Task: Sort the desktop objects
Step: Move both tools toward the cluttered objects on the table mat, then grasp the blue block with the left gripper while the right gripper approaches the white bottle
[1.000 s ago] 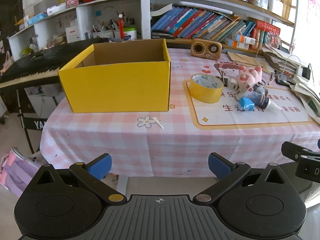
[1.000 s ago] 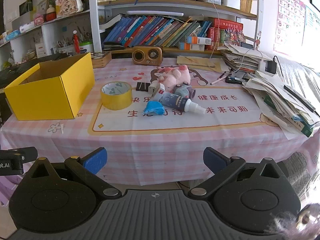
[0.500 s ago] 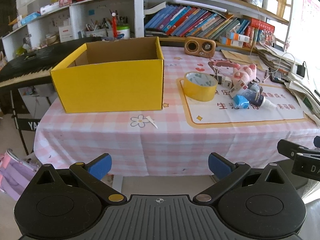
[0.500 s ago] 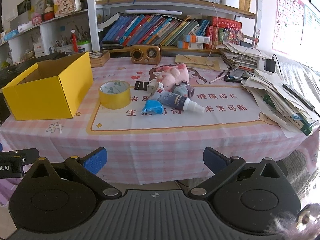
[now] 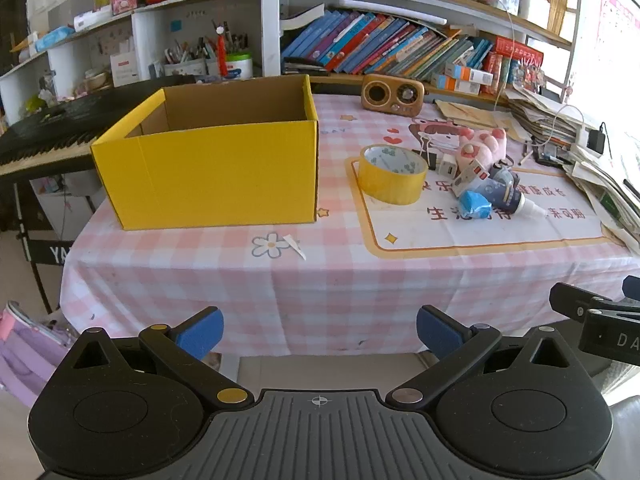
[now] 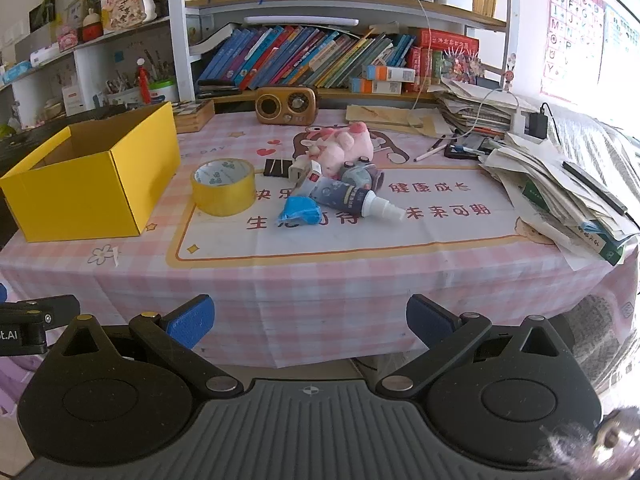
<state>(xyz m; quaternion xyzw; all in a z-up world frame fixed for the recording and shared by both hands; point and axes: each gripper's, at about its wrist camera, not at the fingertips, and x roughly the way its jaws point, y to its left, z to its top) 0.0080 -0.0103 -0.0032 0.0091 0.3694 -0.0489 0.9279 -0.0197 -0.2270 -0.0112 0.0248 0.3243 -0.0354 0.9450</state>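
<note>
An open yellow cardboard box (image 5: 208,172) (image 6: 88,192) stands on the left of the pink checked table, and it looks bare inside. To its right lie a yellow tape roll (image 5: 392,174) (image 6: 223,187), a blue packet (image 5: 474,205) (image 6: 300,210), a dark spray bottle (image 5: 508,196) (image 6: 352,198), a pink plush pig (image 5: 480,148) (image 6: 344,146) and a black binder clip (image 6: 277,168). My left gripper (image 5: 319,330) and right gripper (image 6: 310,318) both hang open in front of the table's near edge, holding nothing.
A wooden speaker (image 5: 392,90) (image 6: 286,105) sits at the table's back. Stacked papers (image 6: 560,188) crowd the right side. Bookshelves (image 6: 304,56) line the wall behind. A keyboard piano (image 5: 48,132) stands left of the table. The printed mat (image 6: 340,236) lies under the clutter.
Both grippers have drawn back from the table and a little upward, so the table looks smaller. Their jaws stay open, and nothing on the table has moved.
</note>
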